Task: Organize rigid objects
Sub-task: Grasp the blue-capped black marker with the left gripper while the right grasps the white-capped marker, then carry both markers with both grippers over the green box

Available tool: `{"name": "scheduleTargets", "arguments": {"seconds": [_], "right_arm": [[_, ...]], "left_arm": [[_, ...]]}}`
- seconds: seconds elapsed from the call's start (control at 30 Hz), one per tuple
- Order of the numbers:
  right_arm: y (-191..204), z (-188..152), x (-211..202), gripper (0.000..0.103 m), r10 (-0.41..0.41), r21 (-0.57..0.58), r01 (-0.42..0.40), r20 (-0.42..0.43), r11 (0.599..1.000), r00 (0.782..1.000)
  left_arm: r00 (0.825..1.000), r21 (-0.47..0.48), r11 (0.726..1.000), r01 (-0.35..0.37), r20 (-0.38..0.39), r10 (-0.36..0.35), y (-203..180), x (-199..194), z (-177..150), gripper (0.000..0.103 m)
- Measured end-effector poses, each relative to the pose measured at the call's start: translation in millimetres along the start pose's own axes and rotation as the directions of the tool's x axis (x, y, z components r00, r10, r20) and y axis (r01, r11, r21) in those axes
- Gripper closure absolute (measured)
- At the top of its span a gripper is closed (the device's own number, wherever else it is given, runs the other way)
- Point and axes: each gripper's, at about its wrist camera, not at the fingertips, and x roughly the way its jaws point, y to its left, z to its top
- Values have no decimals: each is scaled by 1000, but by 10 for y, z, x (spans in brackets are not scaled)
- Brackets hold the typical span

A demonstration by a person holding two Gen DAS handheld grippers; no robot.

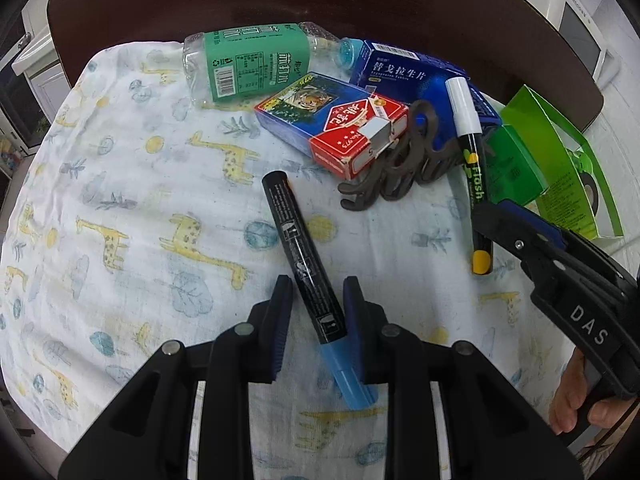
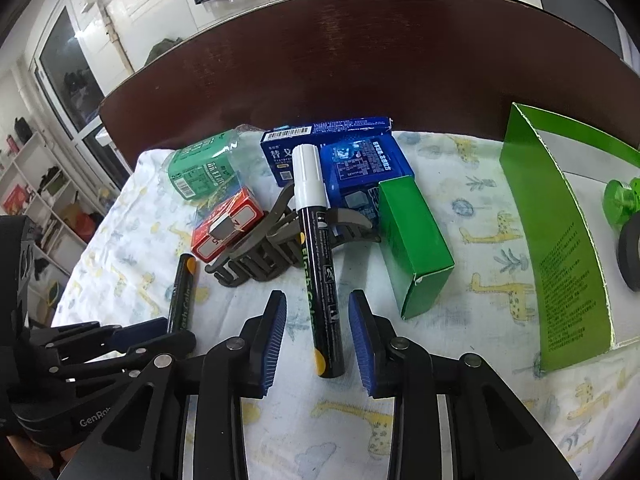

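Note:
A black marker with a blue cap (image 1: 308, 276) lies on the giraffe-print cloth (image 1: 132, 200) between the fingers of my left gripper (image 1: 318, 304), which is open around it. A black marker with a white cap (image 2: 318, 256) lies between the fingers of my right gripper (image 2: 318, 316), also open; its cap end rests on a brown hair claw (image 2: 276, 248). The white-capped marker also shows in the left wrist view (image 1: 470, 160), with the right gripper (image 1: 500, 220) at its yellow end. The left gripper (image 2: 132, 336) and the blue-capped marker's black end (image 2: 182, 292) show in the right wrist view.
Behind the markers lie a green-labelled bottle (image 1: 248, 64), a red and blue card box (image 1: 332, 128), blue medicine boxes (image 2: 360, 156), a small green box (image 2: 416, 244) and an open green package (image 2: 560, 240). The dark wooden table (image 2: 360, 60) extends beyond the cloth.

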Motion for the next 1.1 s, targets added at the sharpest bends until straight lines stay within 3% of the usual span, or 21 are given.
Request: {"name": "scheduleTargets", "arguments": {"seconds": [0.17, 0.23, 0.37, 0.53, 0.87, 1.1], "right_arm": [[20, 82, 173, 70, -18, -11, 18, 1, 1000, 1000], [14, 93, 239, 86, -12, -5, 12, -15, 1000, 1000], [-52, 64, 150, 86, 100, 40, -98, -26, 994, 995], [-89, 29, -170, 86, 126, 30, -127, 17, 992, 992], [-188, -42, -526, 86, 154, 28, -156, 62, 987, 986], [-380, -27, -861, 86, 135, 51, -144, 150, 988, 979]], "left_arm": [[999, 51, 998, -31, 28, 30, -91, -11, -11, 85], [999, 55, 998, -6, 38, 4, -82, -6, -10, 89], [998, 55, 998, 20, 51, -23, -93, -27, -56, 89], [996, 69, 997, 33, 78, -38, -189, -132, -65, 89], [982, 78, 997, 13, 185, -27, -251, -697, -187, 89], [967, 162, 986, 49, 241, -88, -740, -980, -24, 89]]}}
